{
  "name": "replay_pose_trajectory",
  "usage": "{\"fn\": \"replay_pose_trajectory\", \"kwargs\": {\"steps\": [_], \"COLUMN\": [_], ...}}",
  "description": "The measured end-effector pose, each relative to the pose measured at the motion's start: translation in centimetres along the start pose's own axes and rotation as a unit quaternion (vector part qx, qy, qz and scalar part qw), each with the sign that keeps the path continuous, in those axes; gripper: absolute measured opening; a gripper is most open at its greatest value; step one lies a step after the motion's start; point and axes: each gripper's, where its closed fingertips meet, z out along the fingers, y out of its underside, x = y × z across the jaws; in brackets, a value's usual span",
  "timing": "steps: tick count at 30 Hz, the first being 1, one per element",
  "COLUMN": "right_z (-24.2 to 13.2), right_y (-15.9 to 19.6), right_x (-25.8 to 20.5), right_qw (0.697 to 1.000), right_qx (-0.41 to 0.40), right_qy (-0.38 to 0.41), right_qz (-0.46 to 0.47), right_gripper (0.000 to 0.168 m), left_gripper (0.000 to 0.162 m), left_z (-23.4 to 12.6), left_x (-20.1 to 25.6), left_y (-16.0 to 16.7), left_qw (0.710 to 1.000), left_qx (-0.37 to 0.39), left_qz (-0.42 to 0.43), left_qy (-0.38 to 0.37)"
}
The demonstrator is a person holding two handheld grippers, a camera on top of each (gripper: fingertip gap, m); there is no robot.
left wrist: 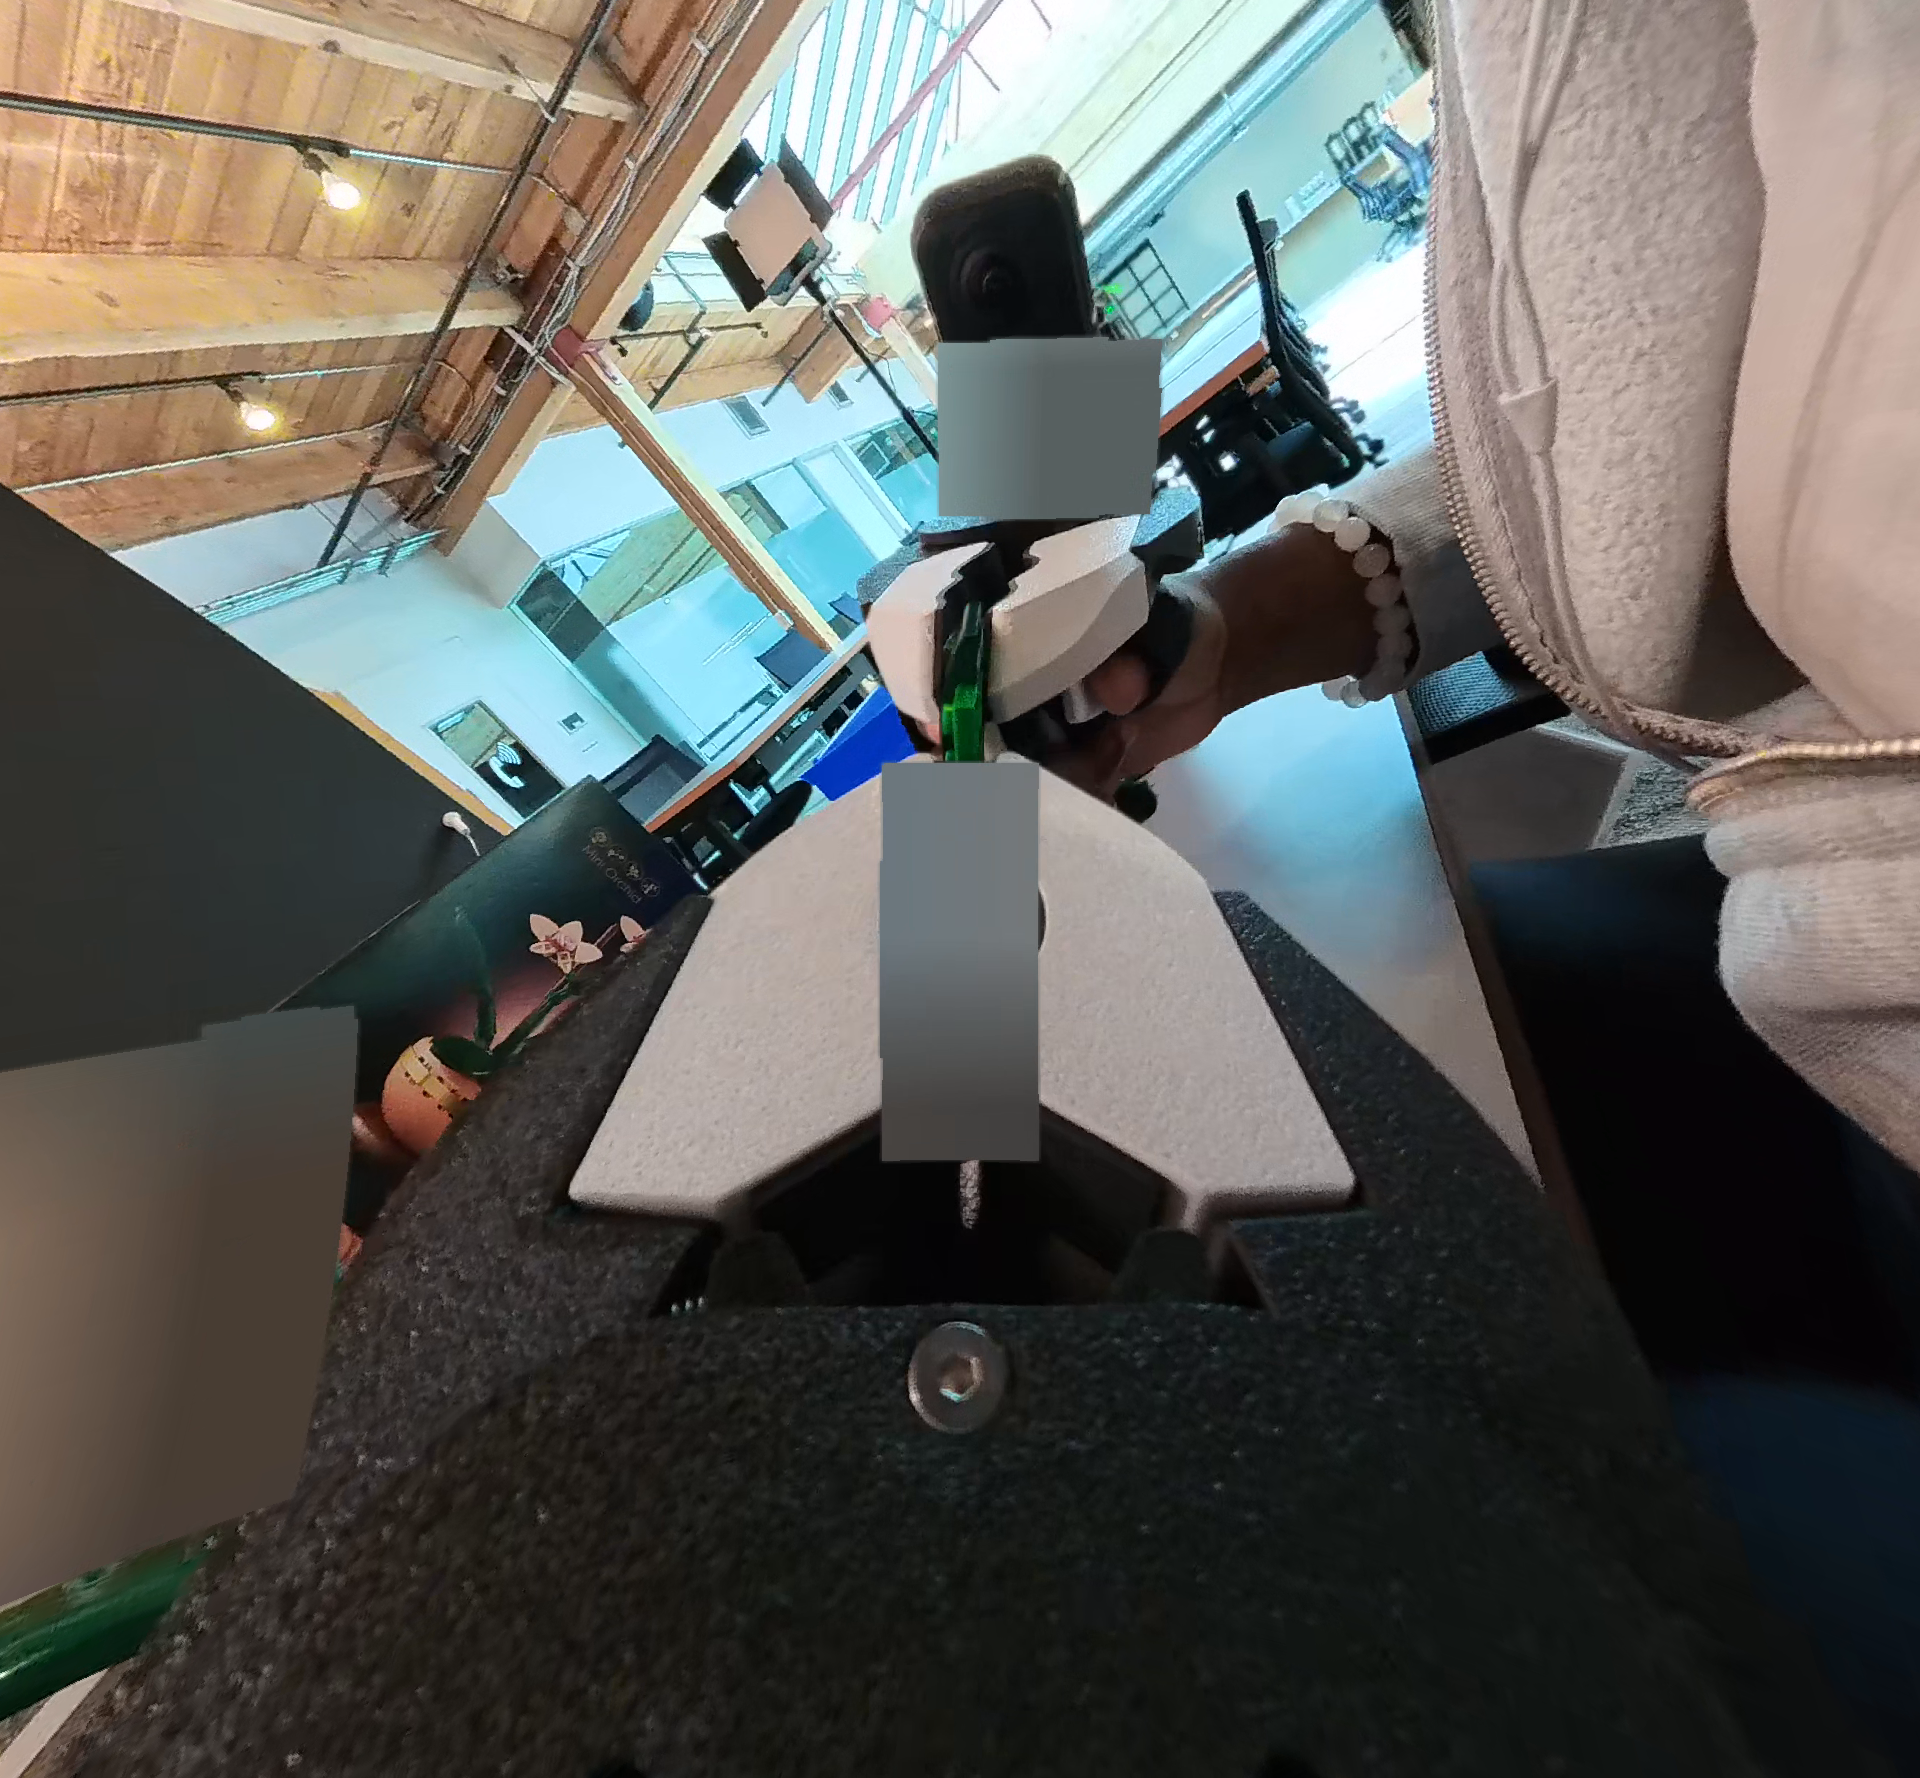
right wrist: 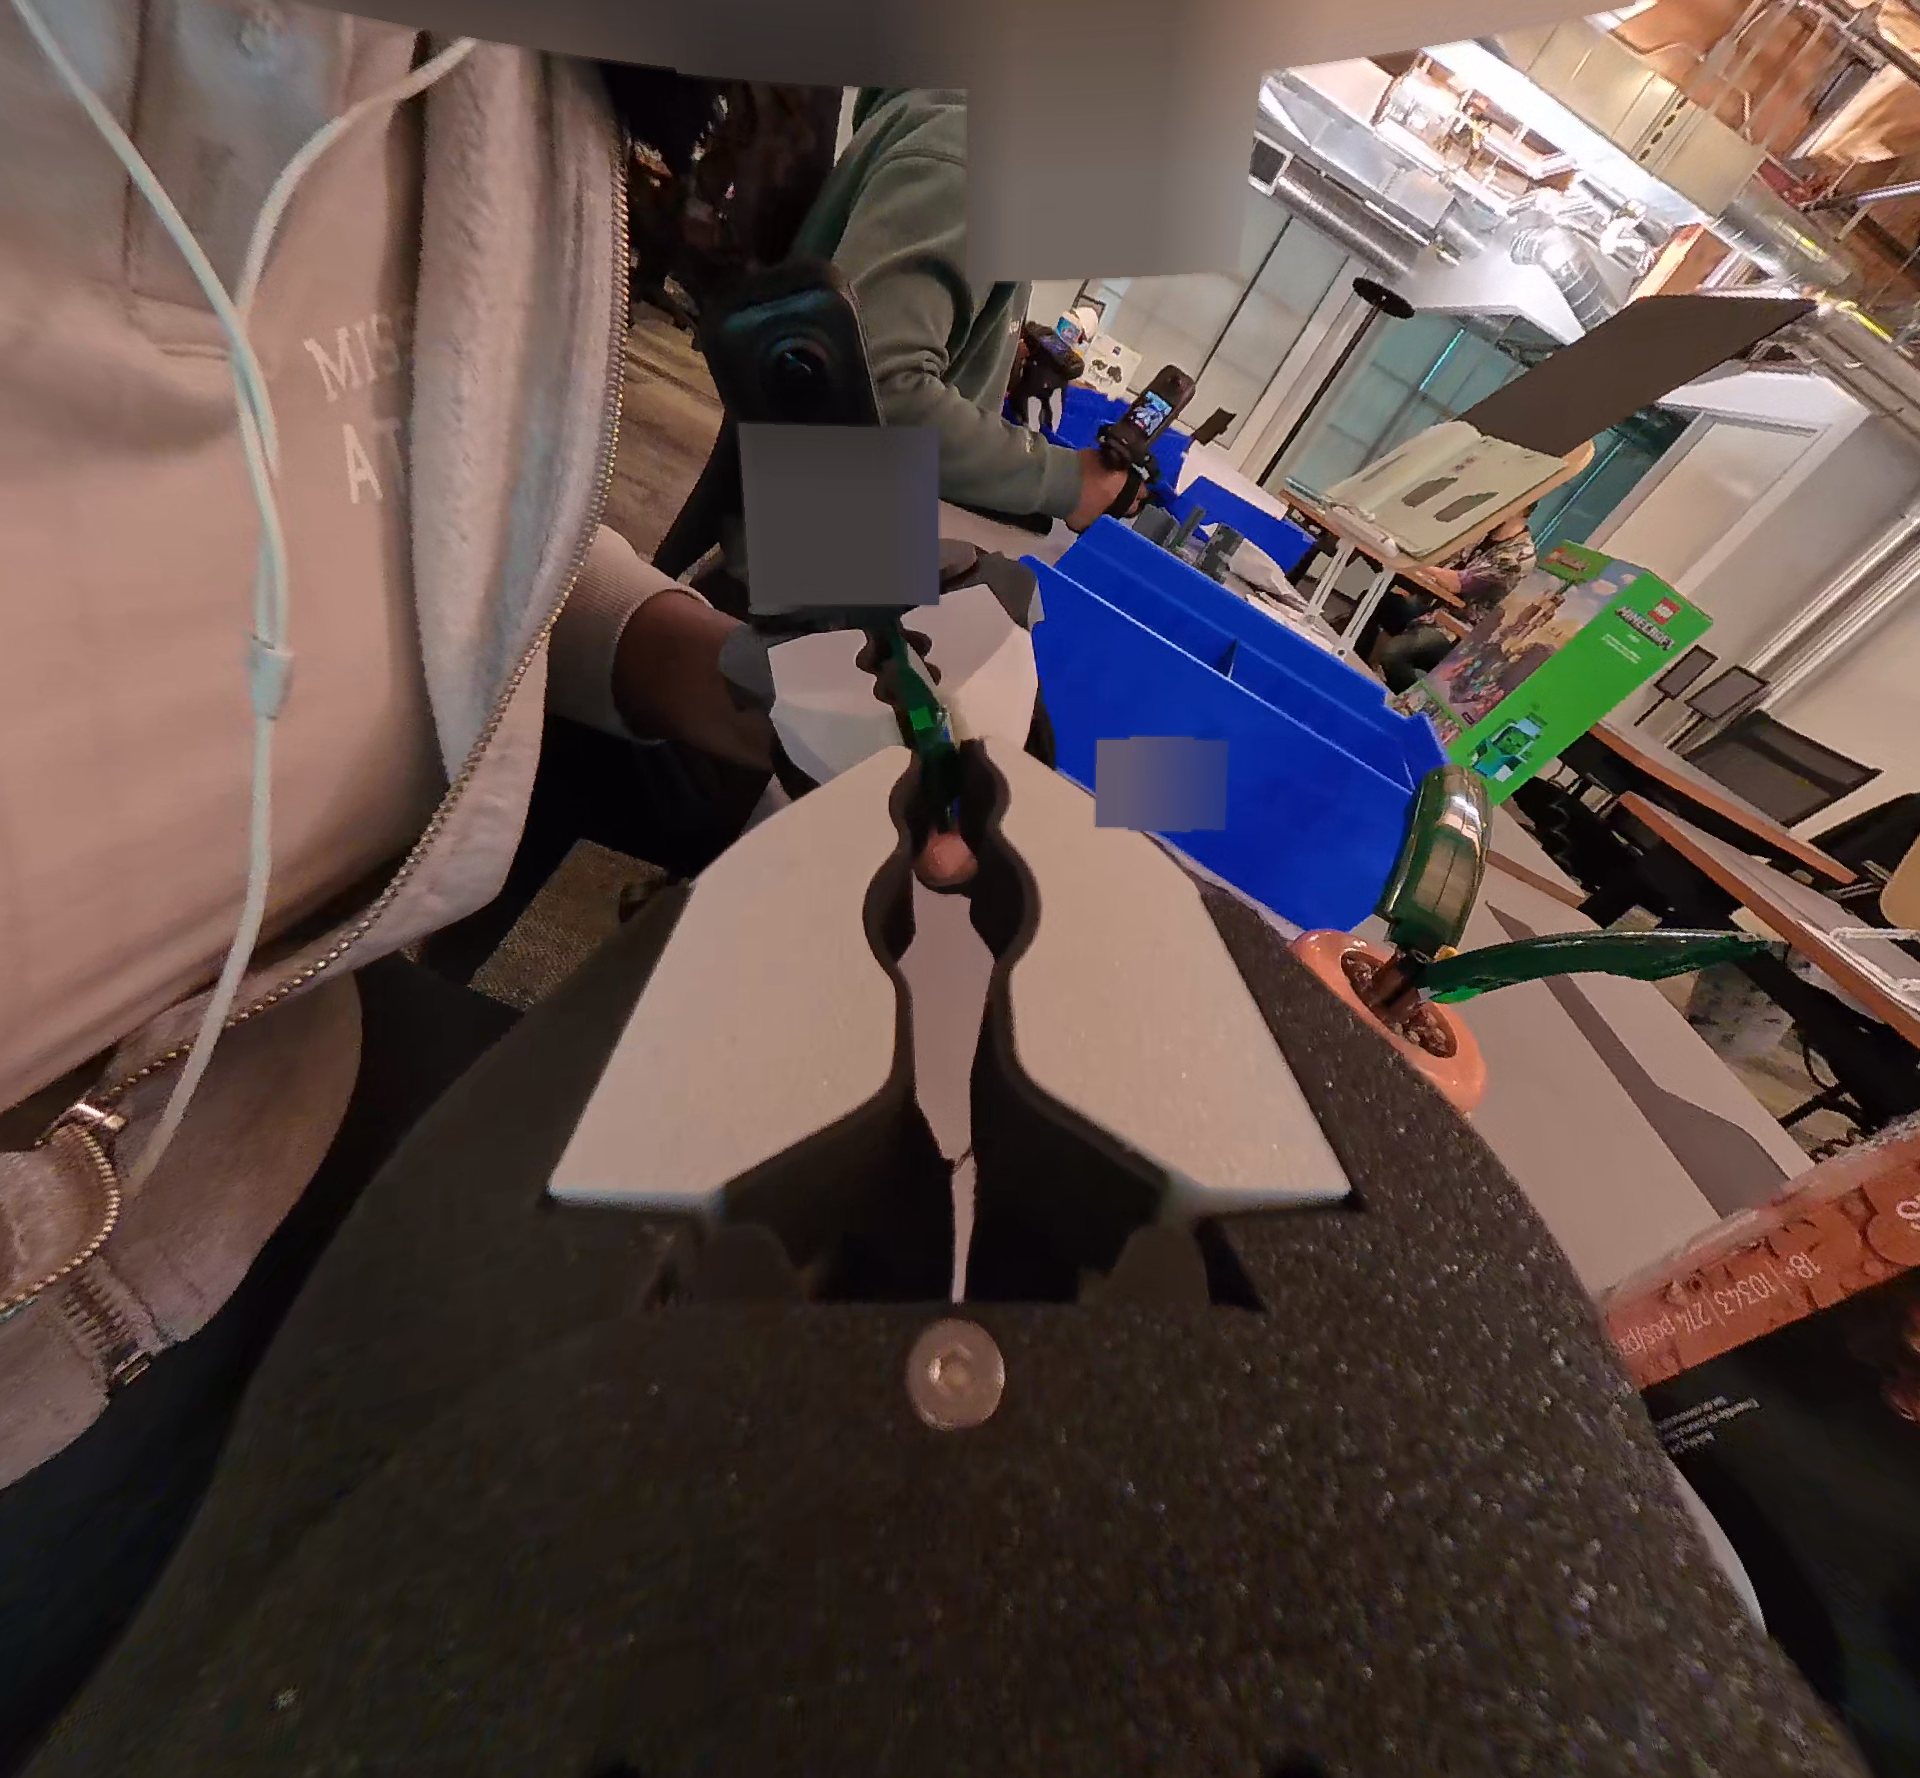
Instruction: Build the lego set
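Your right gripper (right wrist: 940,798) pinches green stem (right wrist: 925,720) | left gripper (left wrist: 961,798) tips masked, grip can't tell | stem's long axis runs tip to tip between the facing grippers, held up off tabletop | pot (right wrist: 1423,1032) right of right gripper, nearer it

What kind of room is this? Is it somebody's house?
Probably not a house. It looks like a big open workshop or office: a wooden beam ceiling with track lights, long tables with chairs, and blue storage bins beside toy brick boxes.
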Motion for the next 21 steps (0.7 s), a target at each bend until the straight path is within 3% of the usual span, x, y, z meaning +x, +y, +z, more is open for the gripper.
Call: {"fn": "replay_pose_trajectory", "kwargs": {"steps": [21], "right_z": [0.1], "right_y": [0.6], "right_x": [-0.1], "right_qw": [0.997], "right_qx": [-0.052], "right_qy": [0.019], "right_qz": [-0.048], "right_gripper": [0.006], "left_gripper": [0.004], "left_z": [0.0], "left_x": [0.0], "left_y": [-0.1], "left_qw": [1.000], "left_qx": [-0.007], "left_qz": [0.012], "left_qy": [-0.004]}}
